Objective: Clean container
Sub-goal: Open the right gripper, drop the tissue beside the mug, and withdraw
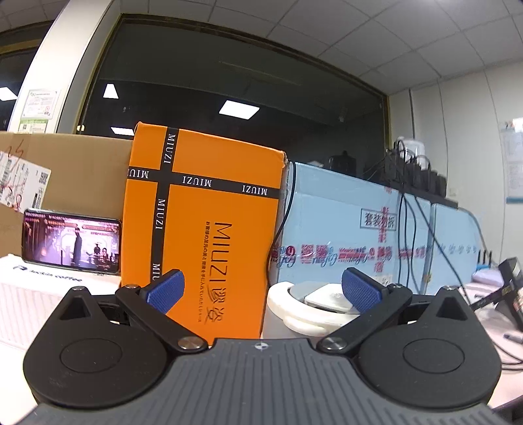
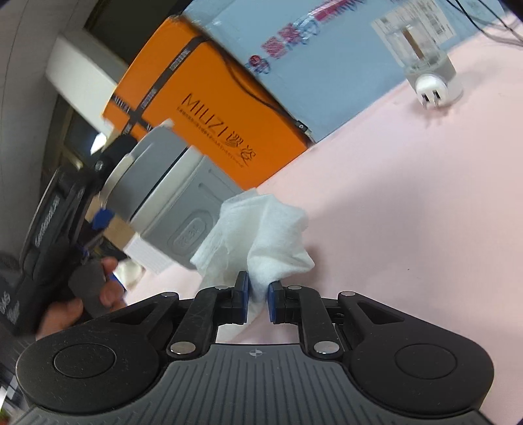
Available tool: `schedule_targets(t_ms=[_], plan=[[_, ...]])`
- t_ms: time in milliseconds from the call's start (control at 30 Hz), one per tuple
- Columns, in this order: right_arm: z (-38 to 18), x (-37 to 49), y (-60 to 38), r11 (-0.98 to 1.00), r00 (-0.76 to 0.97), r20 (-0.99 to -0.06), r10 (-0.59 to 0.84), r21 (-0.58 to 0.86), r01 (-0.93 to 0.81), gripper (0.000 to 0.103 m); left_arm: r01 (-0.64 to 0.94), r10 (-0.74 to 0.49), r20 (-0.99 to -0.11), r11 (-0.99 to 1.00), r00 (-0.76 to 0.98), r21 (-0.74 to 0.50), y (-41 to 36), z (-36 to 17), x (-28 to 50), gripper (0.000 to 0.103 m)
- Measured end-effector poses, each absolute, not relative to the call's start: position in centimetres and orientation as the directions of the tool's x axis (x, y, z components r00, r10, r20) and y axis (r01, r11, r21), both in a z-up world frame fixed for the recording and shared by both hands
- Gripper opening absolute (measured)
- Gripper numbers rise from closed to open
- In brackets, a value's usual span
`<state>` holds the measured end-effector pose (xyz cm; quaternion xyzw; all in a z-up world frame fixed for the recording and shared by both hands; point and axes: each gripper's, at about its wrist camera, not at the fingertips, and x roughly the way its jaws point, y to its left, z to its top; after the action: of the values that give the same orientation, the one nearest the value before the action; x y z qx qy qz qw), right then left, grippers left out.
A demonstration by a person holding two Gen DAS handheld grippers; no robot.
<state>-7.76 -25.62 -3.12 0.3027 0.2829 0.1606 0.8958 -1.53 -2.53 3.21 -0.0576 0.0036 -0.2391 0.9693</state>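
The orange box (image 1: 202, 225) carries "MIUZI" in big letters and on its black bands (smaller print unreadable).

Dark window (image 1: 228, 98), tiled ceiling (image 1: 392, 29), perhaps pink tabletop (image 2: 408, 196)

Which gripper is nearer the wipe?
Right. The right gripper is shut on the white wipe, pinching its lower end. The left gripper stands open by the container; in the right wrist view it sits at the container's far end from the wipe.
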Motion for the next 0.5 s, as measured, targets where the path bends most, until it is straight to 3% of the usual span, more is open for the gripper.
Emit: schedule_targets(t_ms=[167,233,300,333,400,500], plan=[[-1.4,-9.9,-23.4,0.891,0.758,-0.503,0.416,0.394,-0.227,0.013,0.431,-0.420,0.101,0.893,0.902,-0.134,-2.1,2.2,-2.2,0.103],[-0.8,-10.7,-22.6,0.916,0.746,-0.538,0.394,0.298,-0.269,0.019,0.410,-0.396,0.122,0.903,0.910,-0.126,-2.0,2.1,-2.6,0.103],[-0.3,-11.6,-22.1,0.927,0.737,-0.562,0.376,0.214,-0.309,0.046,0.389,-0.372,0.140,0.912,0.918,-0.131,-1.8,2.1,-2.8,0.103],[0.0,-12.0,-21.9,0.927,0.732,-0.571,0.372,0.188,-0.324,0.051,0.378,-0.358,0.146,0.915,0.922,-0.142,-1.6,2.1,-2.8,0.103],[0.6,-12.5,-21.9,0.931,0.724,-0.594,0.351,0.141,-0.335,0.075,0.354,-0.330,0.156,0.921,0.931,-0.164,-1.1,2.0,-2.9,0.103],[1.6,-13.0,-22.2,0.941,0.742,-0.599,0.302,0.061,-0.334,0.084,0.300,-0.274,0.154,0.935,0.949,-0.190,-0.5,1.9,-2.8,0.103]])
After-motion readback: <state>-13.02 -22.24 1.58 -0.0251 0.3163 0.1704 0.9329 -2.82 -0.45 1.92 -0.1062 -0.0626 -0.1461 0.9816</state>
